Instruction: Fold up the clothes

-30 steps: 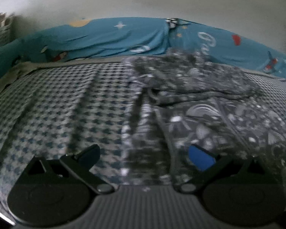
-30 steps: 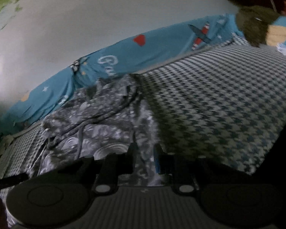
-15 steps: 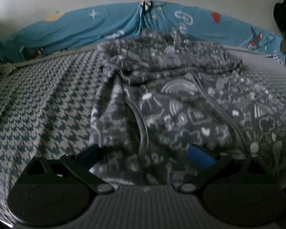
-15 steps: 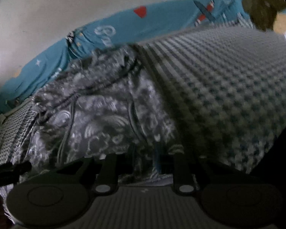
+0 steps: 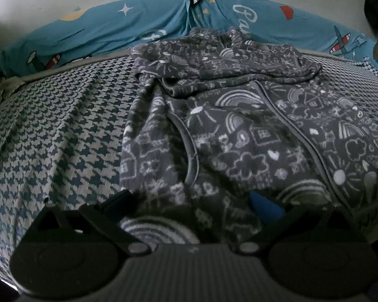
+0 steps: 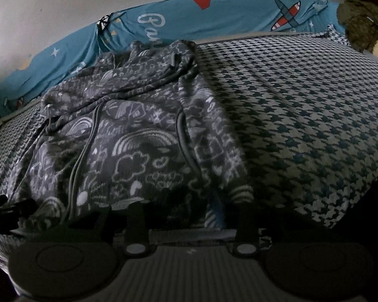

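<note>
A dark grey hooded garment [image 5: 252, 136] with white doodle prints lies spread on a houndstooth bedsheet [image 5: 63, 130], its hood bunched at the far end. My left gripper [image 5: 191, 202] is open over the garment's near left part, fabric lying between its spread fingers. In the right wrist view the same garment [image 6: 128, 136] fills the left half. My right gripper [image 6: 191, 211] is shut on the garment's near hem, the fabric draping over its fingertips, with a ribbed cuff [image 6: 240, 192] just to the right. The left gripper's dark tip shows at that view's left edge.
A blue bedcover [image 5: 100, 32] printed with planes and stars runs along the far wall. A brownish plush toy [image 6: 363, 22] sits at the far right. The bed's near right edge [image 6: 340, 216] drops into darkness. Bare houndstooth sheet [image 6: 302, 100] lies on both sides of the garment.
My left gripper has moved from beside the garment to over its near left part, still open. The right gripper has come closer and lower, with the hem now covering its fingertips.
</note>
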Demonstrator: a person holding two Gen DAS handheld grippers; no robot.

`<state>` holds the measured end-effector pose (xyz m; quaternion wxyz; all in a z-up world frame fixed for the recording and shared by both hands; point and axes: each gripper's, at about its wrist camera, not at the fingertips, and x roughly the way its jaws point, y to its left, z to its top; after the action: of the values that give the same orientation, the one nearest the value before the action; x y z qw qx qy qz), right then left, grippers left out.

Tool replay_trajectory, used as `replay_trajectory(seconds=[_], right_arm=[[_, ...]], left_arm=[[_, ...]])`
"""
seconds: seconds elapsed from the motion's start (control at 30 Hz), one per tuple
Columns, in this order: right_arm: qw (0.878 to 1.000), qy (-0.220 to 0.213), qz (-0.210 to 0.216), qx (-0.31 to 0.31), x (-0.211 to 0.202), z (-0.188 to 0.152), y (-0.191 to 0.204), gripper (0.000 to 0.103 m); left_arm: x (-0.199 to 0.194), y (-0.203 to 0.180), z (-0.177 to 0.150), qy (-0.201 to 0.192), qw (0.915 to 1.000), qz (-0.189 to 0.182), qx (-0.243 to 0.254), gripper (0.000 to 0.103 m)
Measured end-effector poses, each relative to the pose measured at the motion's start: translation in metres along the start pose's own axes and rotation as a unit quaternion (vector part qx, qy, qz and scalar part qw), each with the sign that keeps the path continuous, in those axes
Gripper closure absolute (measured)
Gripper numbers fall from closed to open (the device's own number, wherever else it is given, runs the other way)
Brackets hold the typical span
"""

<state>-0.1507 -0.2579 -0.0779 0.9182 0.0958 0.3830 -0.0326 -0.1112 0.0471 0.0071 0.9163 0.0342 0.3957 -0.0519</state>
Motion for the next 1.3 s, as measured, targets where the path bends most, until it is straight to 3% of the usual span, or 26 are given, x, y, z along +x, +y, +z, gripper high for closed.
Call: replay_trajectory(seconds=[0.77,0.9,1.3], right_arm=[[1.000,0.008,0.005,-0.013,-0.001,-0.005,0.008,0.056],[1.000,0.004,0.015,-0.008,-0.005,-0.006,0.008,0.050],[0.999,-0.003,0.049,0.001,-0.011,-0.004,0.012,0.050]], left_arm=[[-0.003,0.004,-0.006,0.013,0.9995,0.010,-0.026,0.000],[-0.004,0.006,-0.007,0.015,0.9992,0.009,-0.035,0.000],[-0.017,0.007,0.002,-0.017,0.9982,0.021,-0.054,0.000]])
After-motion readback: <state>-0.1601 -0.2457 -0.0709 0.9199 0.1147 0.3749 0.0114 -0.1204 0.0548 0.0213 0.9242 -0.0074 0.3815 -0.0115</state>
